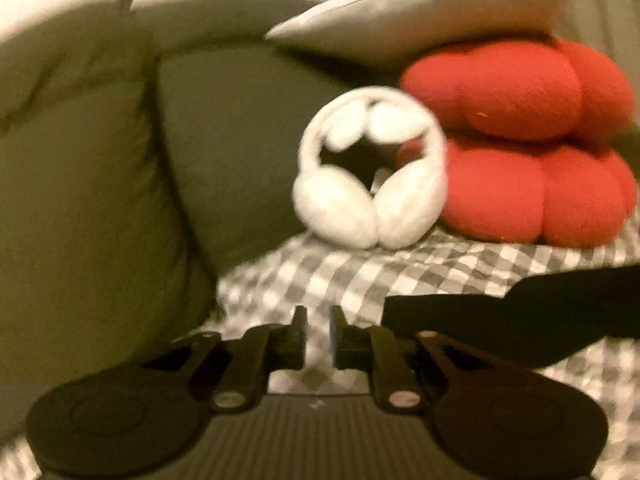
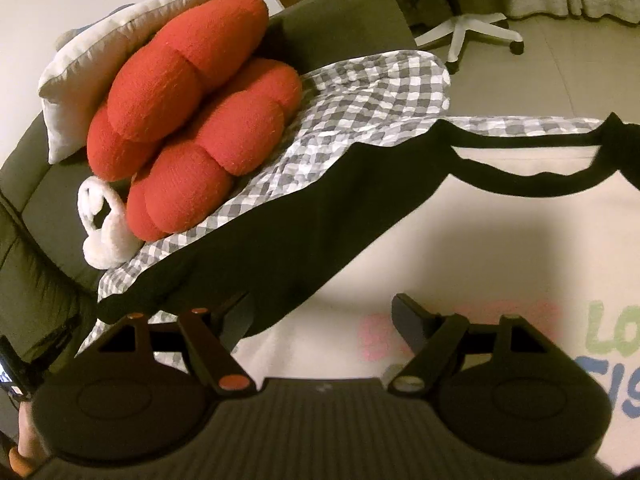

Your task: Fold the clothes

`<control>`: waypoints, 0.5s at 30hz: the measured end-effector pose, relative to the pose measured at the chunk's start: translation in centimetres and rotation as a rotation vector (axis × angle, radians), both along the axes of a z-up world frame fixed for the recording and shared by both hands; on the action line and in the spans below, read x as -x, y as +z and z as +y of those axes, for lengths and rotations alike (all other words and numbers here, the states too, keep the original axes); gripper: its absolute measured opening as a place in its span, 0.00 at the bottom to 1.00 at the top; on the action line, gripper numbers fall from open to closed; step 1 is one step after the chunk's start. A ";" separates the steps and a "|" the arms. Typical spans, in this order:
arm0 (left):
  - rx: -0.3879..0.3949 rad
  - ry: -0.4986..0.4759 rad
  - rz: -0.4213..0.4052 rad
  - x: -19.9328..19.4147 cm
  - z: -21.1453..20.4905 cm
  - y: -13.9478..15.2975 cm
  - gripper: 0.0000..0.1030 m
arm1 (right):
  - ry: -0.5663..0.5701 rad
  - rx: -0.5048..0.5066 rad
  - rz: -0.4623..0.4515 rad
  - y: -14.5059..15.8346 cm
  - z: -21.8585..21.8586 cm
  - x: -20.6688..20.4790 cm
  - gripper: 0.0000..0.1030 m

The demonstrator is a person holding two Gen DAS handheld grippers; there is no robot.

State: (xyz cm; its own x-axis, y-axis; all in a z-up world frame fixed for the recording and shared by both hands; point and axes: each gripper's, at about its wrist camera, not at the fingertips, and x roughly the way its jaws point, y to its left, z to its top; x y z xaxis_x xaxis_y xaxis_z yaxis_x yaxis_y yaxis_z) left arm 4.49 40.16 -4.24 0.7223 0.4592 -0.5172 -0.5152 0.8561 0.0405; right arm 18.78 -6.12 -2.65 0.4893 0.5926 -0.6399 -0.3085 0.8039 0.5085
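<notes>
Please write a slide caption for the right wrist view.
Open right tool poised over a cream T-shirt with black sleeve, spread on a checked blanket beside red cushions.

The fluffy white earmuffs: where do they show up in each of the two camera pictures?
Left wrist view: the white earmuffs sit near the middle, upright on the checked cloth, just left of the red cushion.
Right wrist view: the earmuffs lie at the left edge, below and left of the red cushion.
Shared landmark: the red cushion, touching the earmuffs in both.
</notes>
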 end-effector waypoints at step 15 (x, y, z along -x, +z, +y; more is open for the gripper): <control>0.758 -0.021 -0.094 -1.8 5.2 -2.8 0.09 | 0.032 -0.001 0.001 0.2 2.2 0.4 0.77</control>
